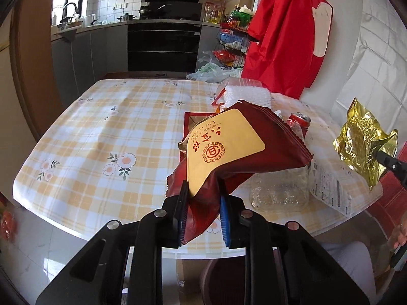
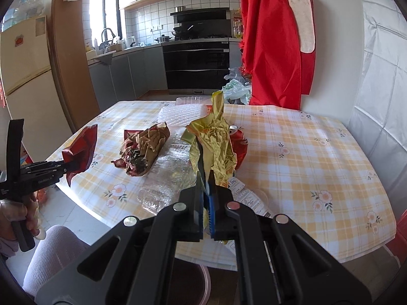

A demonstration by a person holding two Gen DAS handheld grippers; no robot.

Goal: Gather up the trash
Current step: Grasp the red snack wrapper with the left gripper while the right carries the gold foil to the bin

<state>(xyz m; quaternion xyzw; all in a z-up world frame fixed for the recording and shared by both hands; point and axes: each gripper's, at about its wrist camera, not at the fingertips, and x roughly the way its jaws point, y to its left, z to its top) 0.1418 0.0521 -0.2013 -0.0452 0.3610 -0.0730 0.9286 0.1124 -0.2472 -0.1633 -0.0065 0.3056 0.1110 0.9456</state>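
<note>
My left gripper (image 1: 202, 188) is shut on the lower corner of a dark red snack bag (image 1: 229, 150) with a tan label, held up above the table's near edge. The right wrist view shows that gripper (image 2: 70, 167) and the bag (image 2: 81, 150) at far left. My right gripper (image 2: 205, 178) is shut on a crumpled gold foil wrapper (image 2: 213, 139), lifted off the table; the left wrist view has the wrapper (image 1: 363, 145) at its right. On the yellow checked tablecloth (image 2: 305, 152) lie a torn brown and red package (image 2: 145, 150), a red can (image 2: 240, 145) and clear plastic (image 2: 165, 175).
Bubble wrap (image 1: 244, 94) and a clear plastic container (image 1: 279, 190) sit near a printed paper slip (image 1: 330, 185). A red garment (image 2: 274, 50) hangs at the table's far side. A dark round container (image 2: 188, 279) stands below the near edge. A hand (image 2: 15, 211) grips the left tool.
</note>
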